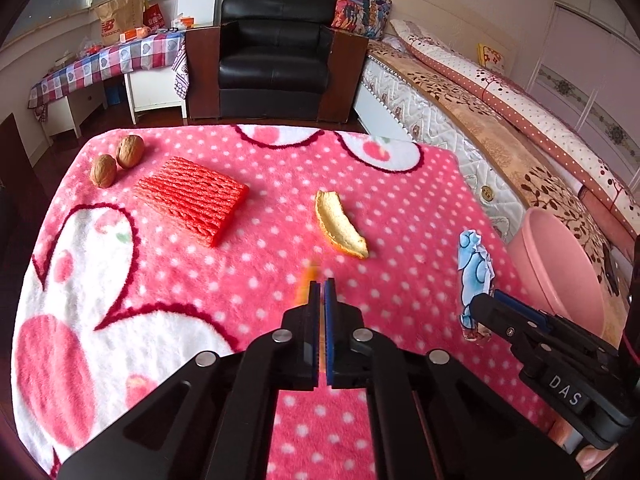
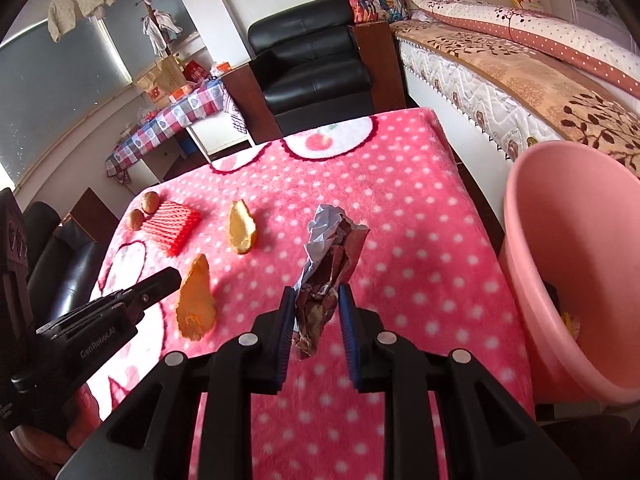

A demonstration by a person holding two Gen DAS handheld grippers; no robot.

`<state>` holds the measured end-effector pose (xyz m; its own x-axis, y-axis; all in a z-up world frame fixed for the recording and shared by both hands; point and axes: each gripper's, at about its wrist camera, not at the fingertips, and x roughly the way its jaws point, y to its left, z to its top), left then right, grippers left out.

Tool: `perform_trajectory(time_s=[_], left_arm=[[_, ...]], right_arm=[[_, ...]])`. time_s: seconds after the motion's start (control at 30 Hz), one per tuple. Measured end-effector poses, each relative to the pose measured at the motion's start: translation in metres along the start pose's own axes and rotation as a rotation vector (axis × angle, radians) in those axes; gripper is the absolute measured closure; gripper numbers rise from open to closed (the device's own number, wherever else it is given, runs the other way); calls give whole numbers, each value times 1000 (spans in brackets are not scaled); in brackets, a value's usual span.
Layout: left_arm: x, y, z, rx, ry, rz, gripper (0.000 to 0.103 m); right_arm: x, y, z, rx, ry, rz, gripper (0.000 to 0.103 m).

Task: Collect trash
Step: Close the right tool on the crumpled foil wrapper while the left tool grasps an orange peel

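Far left on the pink dotted blanket [image 1: 248, 248] over the bench: two walnuts [image 1: 117, 160] side by side, hard and round, likely to roll out of a careless pinch. Just right of them, a red foam net sleeve [image 1: 192, 200], lying flat; light and springy, best taken at an edge where it can crush between the pads. Further right, a curved strip of orange peel [image 1: 340, 226], pith side up; light, leathery, a little slippery, easiest pinched across its narrow width. Near centre, left gripper [image 1: 322, 286] drawn together on a second orange peel [image 2: 196, 300], gripped at its edge and hanging clear beside the gripper in the right wrist view; from the left wrist view only a blurred orange sliver beside the fingertips, so depth of bite hard to judge. Right of that, right gripper [image 2: 316, 294] clamped on a crumpled wrapper [image 2: 328, 264], pads pressing its lower part, upper end sticking up loose; thin, crackly, weightless, apt to spring back or slip if the squeeze eases. Far right, off the bench edge, a pink bin [image 2: 560, 248] beside the bed [image 2: 520, 80]; its bottom mostly hidden by its own wall, only a dark and a yellowish scrap visible inside, not identifiable. Bin's lower part and floor cut off.
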<state>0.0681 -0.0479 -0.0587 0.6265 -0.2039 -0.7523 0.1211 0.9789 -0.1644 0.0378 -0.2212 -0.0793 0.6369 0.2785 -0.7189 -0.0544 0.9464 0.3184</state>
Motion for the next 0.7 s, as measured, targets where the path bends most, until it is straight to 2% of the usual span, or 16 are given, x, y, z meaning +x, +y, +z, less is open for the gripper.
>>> perform_trajectory(time_s=[0.23, 0.3, 0.33, 0.37, 0.7], left_arm=[[-12, 4, -19, 36, 15, -15, 99], [-13, 10, -20, 6, 19, -3, 84], [-14, 14, -20, -15, 20, -3, 73], [-14, 16, -20, -27, 18, -2, 71], [10, 19, -23, -55, 73, 51, 71]], right_arm=[[-8, -3, -17, -11, 16, 15, 81], [-6, -4, -20, -10, 22, 14, 81], [-5, -3, -21, -9, 24, 15, 81], [-4, -3, -21, -9, 26, 16, 81], [3, 7, -27, -71, 16, 2, 81]])
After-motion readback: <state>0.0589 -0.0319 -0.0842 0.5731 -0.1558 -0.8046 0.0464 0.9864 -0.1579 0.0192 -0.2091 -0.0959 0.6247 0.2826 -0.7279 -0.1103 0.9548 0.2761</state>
